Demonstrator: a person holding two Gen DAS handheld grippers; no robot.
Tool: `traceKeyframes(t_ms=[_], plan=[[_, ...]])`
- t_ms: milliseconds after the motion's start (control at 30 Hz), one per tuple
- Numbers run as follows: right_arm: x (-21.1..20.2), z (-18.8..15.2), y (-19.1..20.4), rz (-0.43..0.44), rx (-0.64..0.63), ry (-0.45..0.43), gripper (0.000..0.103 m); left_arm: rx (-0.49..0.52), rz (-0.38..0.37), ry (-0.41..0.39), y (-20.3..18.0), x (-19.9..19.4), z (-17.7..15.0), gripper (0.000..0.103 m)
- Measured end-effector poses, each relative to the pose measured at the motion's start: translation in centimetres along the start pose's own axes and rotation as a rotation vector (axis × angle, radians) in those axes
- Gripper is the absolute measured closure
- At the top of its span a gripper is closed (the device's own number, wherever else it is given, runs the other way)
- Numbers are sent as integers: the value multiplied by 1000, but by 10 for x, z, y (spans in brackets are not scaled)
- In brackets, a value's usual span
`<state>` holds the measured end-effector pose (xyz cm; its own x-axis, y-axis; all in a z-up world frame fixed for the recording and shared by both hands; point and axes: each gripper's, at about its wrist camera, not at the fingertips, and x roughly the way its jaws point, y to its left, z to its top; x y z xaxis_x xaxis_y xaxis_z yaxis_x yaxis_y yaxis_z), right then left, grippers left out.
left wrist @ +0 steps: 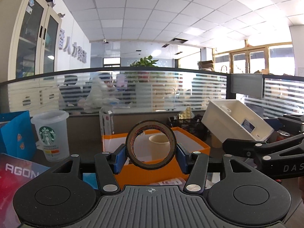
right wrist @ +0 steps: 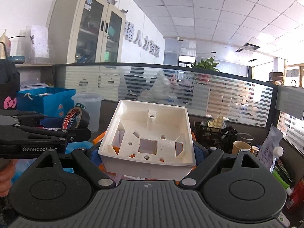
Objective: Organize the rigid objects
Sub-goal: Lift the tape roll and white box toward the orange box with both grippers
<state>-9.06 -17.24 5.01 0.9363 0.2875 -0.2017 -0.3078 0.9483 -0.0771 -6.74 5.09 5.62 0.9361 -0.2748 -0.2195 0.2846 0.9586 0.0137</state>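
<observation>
The left gripper (left wrist: 151, 156) clamped a dark roll of tape (left wrist: 151, 144) above the orange-walled bin (left wrist: 197, 144) while the right gripper (right wrist: 147, 157) gripped a white plastic box (right wrist: 148, 138) aloft, apparently mid-carry, each needing lowering into it next.

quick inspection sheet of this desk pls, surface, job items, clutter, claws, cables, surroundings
surface: dark desk, crowded.
job's things: tape roll held upright above the orange bin; a cream cup sits inside the bin; white plastic box held tilted, open side to the camera.
clutter: Starbucks cup, blue paper bag, black mesh organizer, paper cup.
claws: left claw shut on the tape roll; right claw shut on the white plastic box.
cables: nothing seen.
surroundings: frosted glass partition, cabinet, potted plant, person seated behind the glass.
</observation>
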Motion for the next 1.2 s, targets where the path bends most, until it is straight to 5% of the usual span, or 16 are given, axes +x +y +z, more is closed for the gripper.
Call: traceKeyframes(t_ms=[567,1200], plan=[[47,24,-30,-35,21,-5,17,-8,16,3,0,62,29,50],[128,18,-51,-30,51,105,20,-27,36,122,5,136,18,50]])
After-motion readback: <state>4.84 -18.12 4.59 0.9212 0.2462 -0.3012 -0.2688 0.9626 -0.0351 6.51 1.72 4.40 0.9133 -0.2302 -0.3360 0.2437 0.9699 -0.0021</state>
